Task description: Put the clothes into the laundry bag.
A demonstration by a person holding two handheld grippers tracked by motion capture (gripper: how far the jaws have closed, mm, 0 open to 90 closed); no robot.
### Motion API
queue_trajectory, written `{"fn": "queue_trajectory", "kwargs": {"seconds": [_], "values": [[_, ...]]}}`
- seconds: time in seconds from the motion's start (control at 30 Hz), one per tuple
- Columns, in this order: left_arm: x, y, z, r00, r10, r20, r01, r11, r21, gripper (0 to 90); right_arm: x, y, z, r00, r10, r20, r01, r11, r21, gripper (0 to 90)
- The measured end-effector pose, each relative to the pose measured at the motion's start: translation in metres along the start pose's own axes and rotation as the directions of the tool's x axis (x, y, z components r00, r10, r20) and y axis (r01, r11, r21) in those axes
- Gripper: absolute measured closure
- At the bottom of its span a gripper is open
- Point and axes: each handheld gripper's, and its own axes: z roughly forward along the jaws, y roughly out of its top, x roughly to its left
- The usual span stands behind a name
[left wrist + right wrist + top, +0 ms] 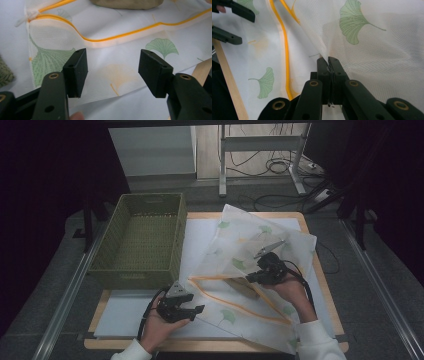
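Two grippers work on one mesh bag (250, 250) lying on the table (320, 270) beside the basket (142, 237). Right gripper (252, 277) is clamped on its upper layer; left gripper (196, 310) stands apart. The bag seems light and limp; the yellow edge (120, 36) looks the best hold.

A white mesh laundry bag (250, 270) printed with green and pale orange ginkgo leaves lies on the bench, just beside a green basket. Its orange-edged mouth (235, 290) gapes open toward the near side, the upper layer lifted up like a tent. A tan object (126, 3) rests inside the mouth.
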Motion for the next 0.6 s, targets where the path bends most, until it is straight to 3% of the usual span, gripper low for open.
{"fn": "queue_trajectory", "kwargs": {"seconds": [0.6], "values": [[0.006, -0.004, -0.001, 0.9996, 0.002, -0.028, -0.002, 1.0000, 0.008, 30.8, 0.005, -0.010, 0.016, 0.9998, 0.005, -0.017, -0.004, 0.998, 0.061, 86.9]]}}
